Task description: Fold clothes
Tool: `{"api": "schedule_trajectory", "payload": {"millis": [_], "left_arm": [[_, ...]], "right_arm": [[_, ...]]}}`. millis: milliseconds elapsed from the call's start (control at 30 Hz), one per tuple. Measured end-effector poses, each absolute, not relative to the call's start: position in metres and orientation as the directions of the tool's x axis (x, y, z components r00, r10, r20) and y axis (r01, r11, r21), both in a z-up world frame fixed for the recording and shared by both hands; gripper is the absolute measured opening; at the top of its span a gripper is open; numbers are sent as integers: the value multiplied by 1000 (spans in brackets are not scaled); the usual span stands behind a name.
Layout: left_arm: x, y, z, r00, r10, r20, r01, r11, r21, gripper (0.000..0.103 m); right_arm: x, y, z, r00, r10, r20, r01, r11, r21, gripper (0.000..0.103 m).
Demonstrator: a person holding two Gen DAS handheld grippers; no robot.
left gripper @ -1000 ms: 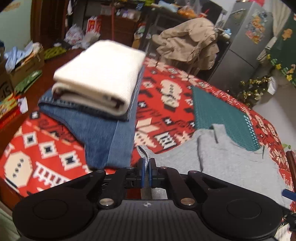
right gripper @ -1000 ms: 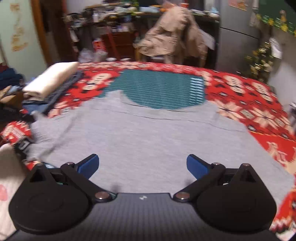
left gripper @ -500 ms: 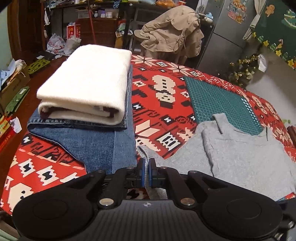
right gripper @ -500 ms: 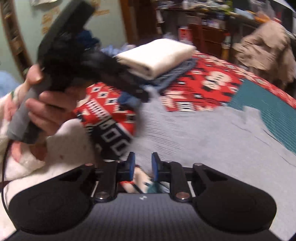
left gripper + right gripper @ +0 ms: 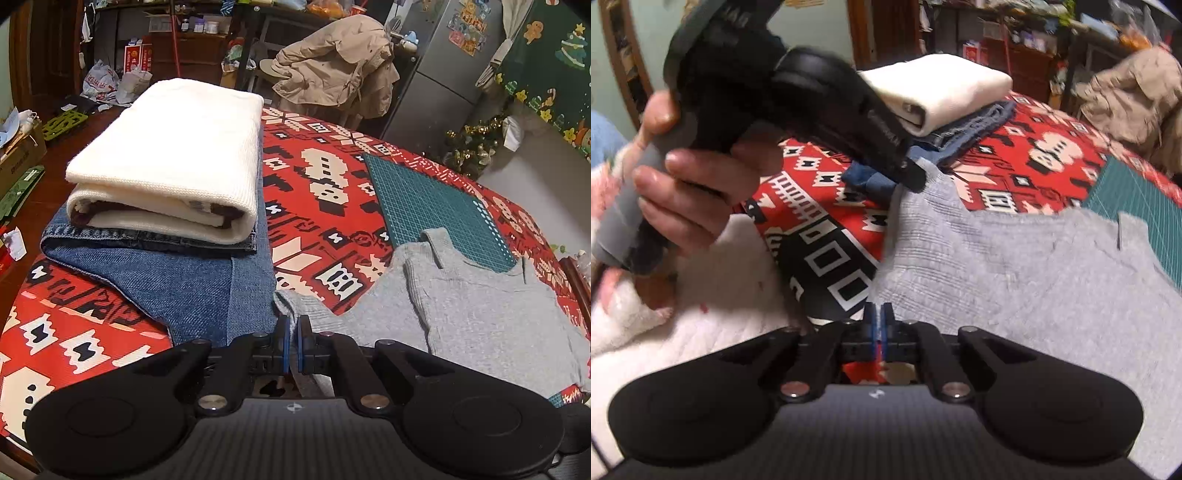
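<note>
From the left wrist, the left gripper (image 5: 291, 341) is clenched on the sleeve edge of the grey sweater (image 5: 487, 317), which lies flat on the red patterned cloth (image 5: 317, 192); the gripper body hides its near part.

From the right wrist, the right gripper (image 5: 878, 326) has just been closing and now pinches the sweater's near edge, though the pinched spot is hard to make out. The left hand (image 5: 683, 184) is blurred.

A grey knit top (image 5: 491, 317) lies spread flat, one sleeve stretched out sideways. Nearby, a cream sweater (image 5: 177, 158) (neatly folded) sits stacked on folded blue jeans (image 5: 192, 280).
</note>
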State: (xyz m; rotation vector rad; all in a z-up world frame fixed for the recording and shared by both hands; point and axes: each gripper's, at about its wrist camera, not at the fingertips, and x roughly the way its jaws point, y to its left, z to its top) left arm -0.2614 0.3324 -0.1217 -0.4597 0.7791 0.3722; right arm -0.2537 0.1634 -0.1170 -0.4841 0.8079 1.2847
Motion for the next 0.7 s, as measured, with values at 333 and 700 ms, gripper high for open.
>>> {"api": "schedule_trajectory", "payload": {"millis": [333, 700], "left_arm": [[-254, 310, -75, 713, 188, -676, -472, 842, -263, 4], [-189, 230, -16, 827, 91, -555, -296, 910, -292, 3]], "right_arm": [[-199, 86, -61, 76, 759, -647, -852, 386, 353, 1], [-150, -13, -50, 156, 801, -578, -660, 520, 543, 1]]}}
